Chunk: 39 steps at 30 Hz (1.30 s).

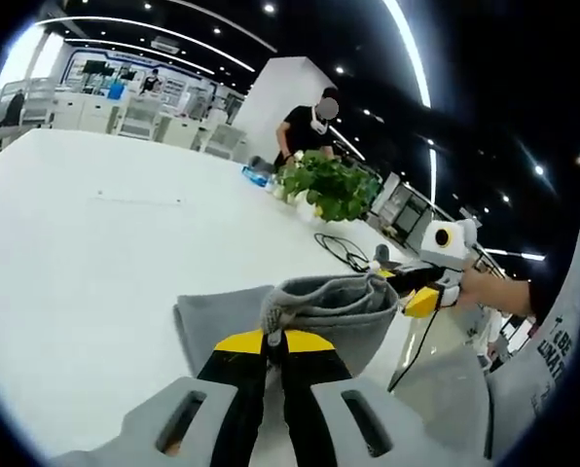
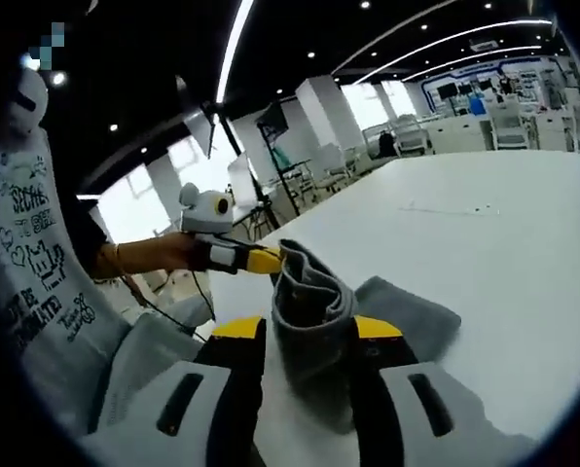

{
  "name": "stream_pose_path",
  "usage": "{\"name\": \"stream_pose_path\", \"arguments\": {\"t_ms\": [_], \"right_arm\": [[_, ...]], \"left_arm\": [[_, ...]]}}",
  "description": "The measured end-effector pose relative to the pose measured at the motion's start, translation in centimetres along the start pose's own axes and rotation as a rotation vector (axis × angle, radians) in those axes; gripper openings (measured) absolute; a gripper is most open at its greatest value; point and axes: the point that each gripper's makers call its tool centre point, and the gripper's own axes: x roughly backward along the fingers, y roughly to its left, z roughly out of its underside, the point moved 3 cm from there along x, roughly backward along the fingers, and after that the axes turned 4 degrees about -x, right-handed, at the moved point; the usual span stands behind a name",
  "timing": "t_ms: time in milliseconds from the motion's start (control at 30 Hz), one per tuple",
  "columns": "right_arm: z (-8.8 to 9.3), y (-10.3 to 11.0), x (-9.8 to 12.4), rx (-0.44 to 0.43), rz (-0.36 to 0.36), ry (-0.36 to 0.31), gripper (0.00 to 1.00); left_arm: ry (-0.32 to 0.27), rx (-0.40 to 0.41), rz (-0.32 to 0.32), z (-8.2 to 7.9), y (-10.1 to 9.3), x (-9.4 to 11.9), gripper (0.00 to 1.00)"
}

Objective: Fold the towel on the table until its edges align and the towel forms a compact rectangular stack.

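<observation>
Grey towel (image 1: 309, 306) on a white table (image 1: 95, 243); grippers (image 1: 275, 342) black with yellow tips and grey housings; plant (image 1: 331, 187) green.

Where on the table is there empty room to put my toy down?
The widest bare stretch of the table runs from the towel out toward the far chairs, left of the plant. It is crowded near the plant, where cables lie, and around the towel, which both hand-held grippers, left and right, pinch.
</observation>
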Motion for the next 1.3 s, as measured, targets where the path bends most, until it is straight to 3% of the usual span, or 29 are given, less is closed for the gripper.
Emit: {"name": "stream_pose_path", "arguments": {"t_ms": [133, 433, 667, 1033, 1300], "right_arm": [[-0.1, -0.7, 0.3, 0.027, 0.052, -0.008, 0.07], [-1.8, 0.6, 1.2, 0.035, 0.042, -0.058, 0.04], [-3.7, 2.7, 2.5, 0.058, -0.009, -0.108, 0.03], [-6.3, 5.7, 3.8, 0.123, -0.029, -0.136, 0.03], [-7.1, 6.7, 4.7, 0.127, -0.014, -0.142, 0.04]], "left_arm": [[-0.002, -0.004, 0.003, 0.0, -0.2, 0.3, 0.05], [-0.043, -0.057, 0.035, -1.7, -2.0, 1.9, 0.05], [-0.098, -0.068, 0.054, -3.5, -3.5, 3.5, 0.05], [-0.137, -0.192, 0.087, -6.0, -7.0, 5.6, 0.05], [-0.148, -0.242, 0.087, -6.9, -8.3, 6.4, 0.05]]}}
